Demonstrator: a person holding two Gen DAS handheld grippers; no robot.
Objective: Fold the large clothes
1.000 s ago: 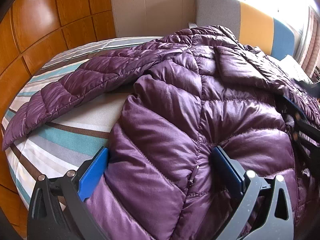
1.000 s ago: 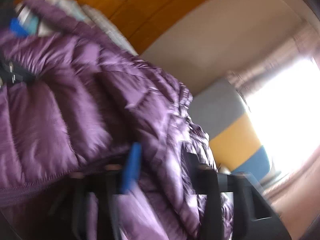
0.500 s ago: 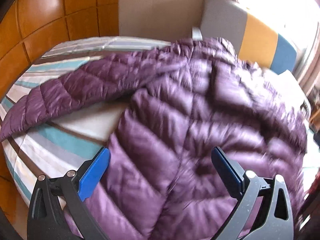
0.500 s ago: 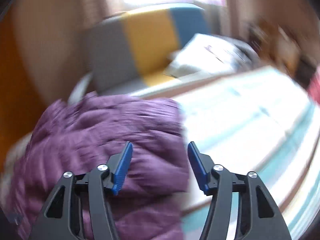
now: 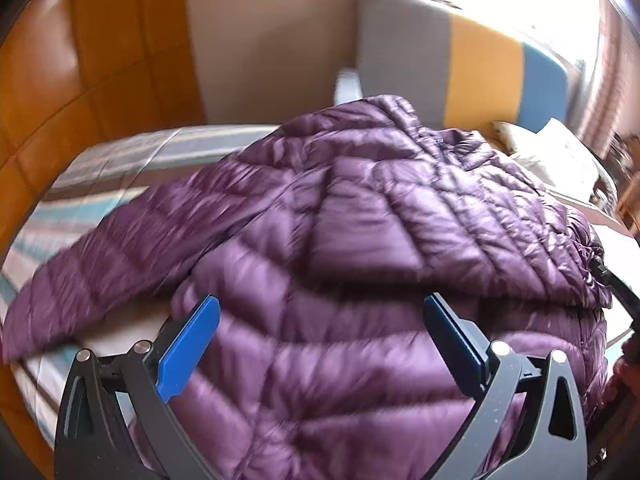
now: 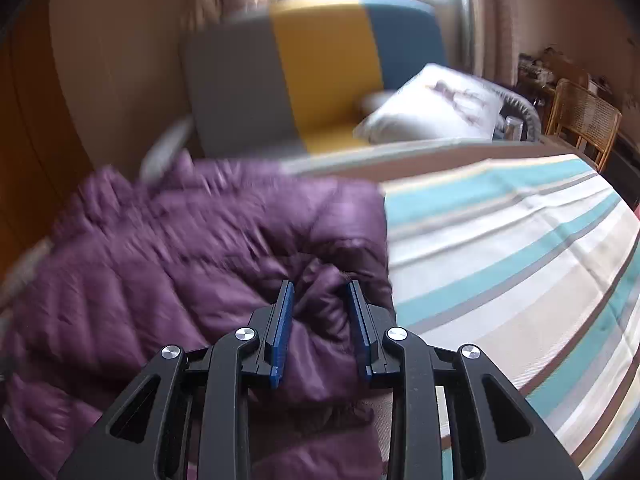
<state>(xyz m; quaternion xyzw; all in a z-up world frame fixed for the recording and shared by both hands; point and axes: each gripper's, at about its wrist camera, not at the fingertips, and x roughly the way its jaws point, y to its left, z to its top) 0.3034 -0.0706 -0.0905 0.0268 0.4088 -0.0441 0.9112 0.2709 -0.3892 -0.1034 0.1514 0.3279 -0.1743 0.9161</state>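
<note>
a wide bed with a striped sheet of white, teal, grey and brown bands fills the lower part of both views, with orange-brown wooden wall panelling along one side. at its far end stands a padded headboard in grey, yellow and blue blocks, and a white pillow with a faint print lies in front of it; a cane-backed wooden chair stands off to the right by the window.

the large quilted purple down jacket lies on the bed, on the side nearest the panelling. in the left wrist view it is doubled over, an upper layer lying across the body, and one sleeve stretches out to the left over the stripes. in the right wrist view its right edge ends about mid-bed, with bare sheet beyond.

the left gripper hangs over the jacket's near part with its blue-padded jaws spread wide, apart from the fabric and gripping nothing.

the right gripper sits at the jacket's right edge. its jaws have just been closing and now stand narrow, with a bunched fold of purple fabric between the blue pads; the pads appear to press on that fold.
</note>
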